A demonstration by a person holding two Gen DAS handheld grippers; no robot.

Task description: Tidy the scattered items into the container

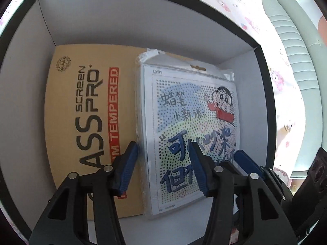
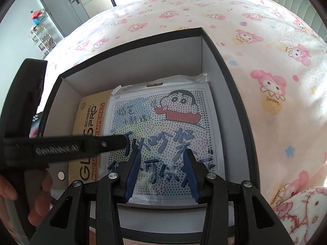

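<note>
Left wrist view: left hand-held gripper (image 1: 164,163) spread apart, clamped on nothing, hovering inside the black-rimmed white cardboard box (image 1: 30,65). Directly ahead and below, the clear-bagged cartoon dot-pattern sheet (image 1: 192,122), flat on the box floor, overlapping the right edge of the tan "Screen Pro" tempered glass carton (image 1: 85,112). Long axes of both running away from the fingers, toward the far wall.

Right wrist view: right hand-held gripper (image 2: 162,173) likewise apart and empty, above the near edge of the same sheet (image 2: 163,122), the box (image 2: 208,47) resting on a pink cartoon-print bedspread (image 2: 265,51). Left tool crossing in from the left. No scattered items visible outside; probably little left to tidy.
</note>
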